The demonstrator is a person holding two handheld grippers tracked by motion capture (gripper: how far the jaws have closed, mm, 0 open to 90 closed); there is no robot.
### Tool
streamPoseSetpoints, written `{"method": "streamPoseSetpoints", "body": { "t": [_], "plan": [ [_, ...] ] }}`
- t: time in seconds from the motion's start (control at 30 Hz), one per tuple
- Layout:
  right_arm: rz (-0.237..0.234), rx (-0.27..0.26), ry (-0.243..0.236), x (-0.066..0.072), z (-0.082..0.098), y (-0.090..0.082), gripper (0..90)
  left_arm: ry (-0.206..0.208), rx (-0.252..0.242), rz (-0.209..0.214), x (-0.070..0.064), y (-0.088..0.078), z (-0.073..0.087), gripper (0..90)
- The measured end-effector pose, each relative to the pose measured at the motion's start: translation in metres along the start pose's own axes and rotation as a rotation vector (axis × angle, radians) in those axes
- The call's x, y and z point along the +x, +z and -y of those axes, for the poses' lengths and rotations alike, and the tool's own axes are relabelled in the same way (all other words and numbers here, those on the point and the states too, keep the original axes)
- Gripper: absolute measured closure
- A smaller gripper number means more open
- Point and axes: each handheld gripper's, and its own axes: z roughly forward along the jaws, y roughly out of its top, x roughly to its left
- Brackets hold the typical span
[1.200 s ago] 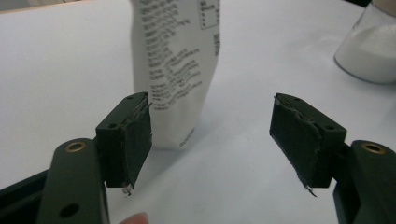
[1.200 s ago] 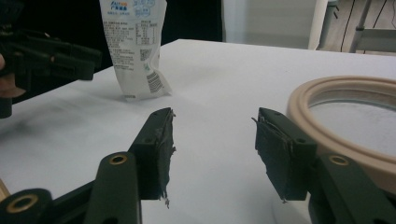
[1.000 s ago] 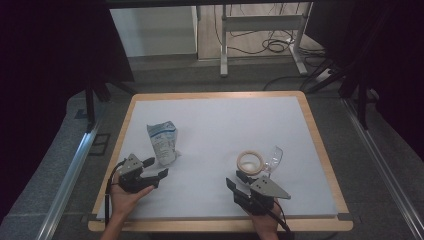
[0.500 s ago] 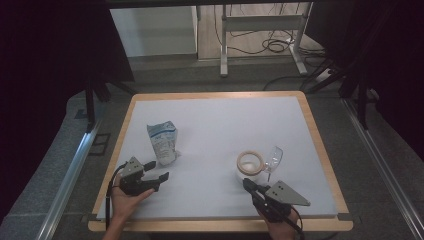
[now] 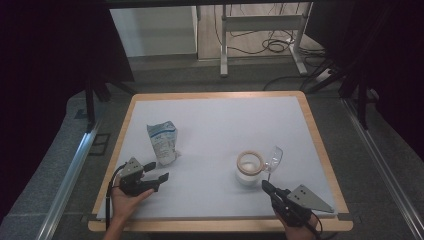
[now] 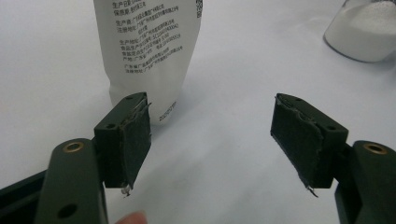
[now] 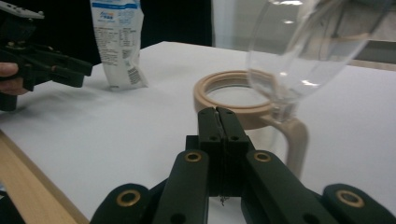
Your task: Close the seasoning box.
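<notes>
a wood-rimmed white table (image 5: 320,145) on grey floor (image 5: 55,165); metal stand legs (image 5: 260,30) and cables (image 5: 272,47) far behind, dark surroundings.

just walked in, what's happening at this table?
A person holds a gripper in each hand over a white table. The left gripper, jaws open and empty, sits just short of an upright white pouch. The right gripper has its jaws closed on nothing and sits near the table's front edge, just short of a jar of white powder whose clear lid is flipped open.
</notes>
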Motion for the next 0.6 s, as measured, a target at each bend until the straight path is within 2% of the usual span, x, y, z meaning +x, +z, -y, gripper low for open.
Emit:
{"method": "streamPoseSetpoints", "body": {
  "t": [0.3,0.4,0.6],
  "plan": [
    [0.064,-0.024,0.034,-0.022,-0.001,-0.013,90.0,-0.004,0.002,0.003,0.0,0.001,0.001,28.9],
    [0.089,-0.033,0.047,-0.03,-0.004,-0.013,90.0,-0.001,0.0,0.007,-0.001,0.001,0.001,28.9],
    [0.119,-0.049,0.044,-0.041,-0.013,-0.008,90.0,0.013,0.004,-0.001,-0.004,0.001,0.003,29.0]
  ]
}}
